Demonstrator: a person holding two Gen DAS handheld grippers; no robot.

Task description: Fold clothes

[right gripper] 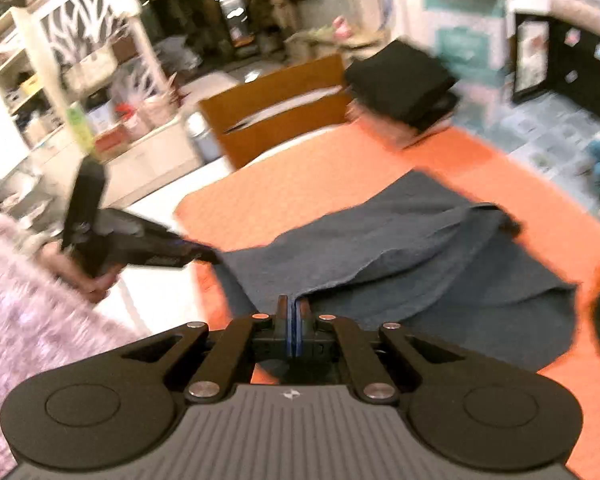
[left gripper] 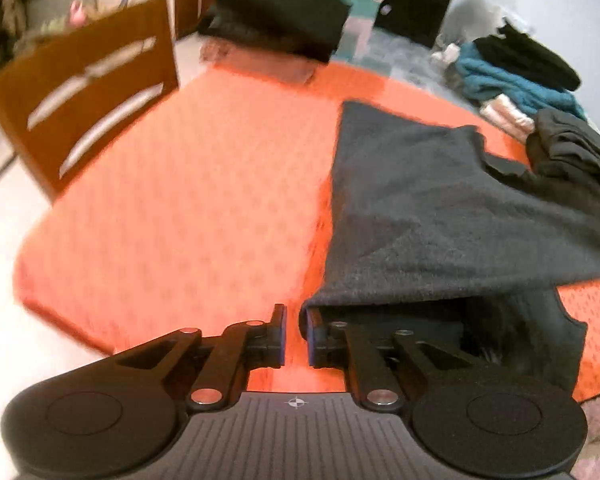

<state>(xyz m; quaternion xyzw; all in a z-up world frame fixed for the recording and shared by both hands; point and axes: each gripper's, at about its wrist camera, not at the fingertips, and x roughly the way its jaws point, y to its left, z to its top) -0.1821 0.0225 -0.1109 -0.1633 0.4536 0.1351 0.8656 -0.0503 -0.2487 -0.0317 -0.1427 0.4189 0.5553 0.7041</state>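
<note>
A dark grey garment (left gripper: 412, 208) lies partly folded on the orange tablecloth (left gripper: 172, 200), its near edge lifted. My left gripper (left gripper: 296, 320) is open with a narrow gap; the garment's corner hangs against its right finger (left gripper: 314, 336), not clamped. In the right wrist view the garment (right gripper: 400, 248) spreads across the orange cloth (right gripper: 300, 184). My right gripper (right gripper: 293, 320) is shut on the garment's near edge, which is raised. The left gripper (right gripper: 204, 254) shows at the garment's left corner, held by a hand.
A stack of folded black clothes (left gripper: 276, 12) sits at the table's far end. A pile of teal, black and pink clothes (left gripper: 520, 80) and a crumpled dark item (left gripper: 572, 156) lie at the right. A wooden chair (left gripper: 88, 92) stands left. Shelves (right gripper: 60, 80) stand behind.
</note>
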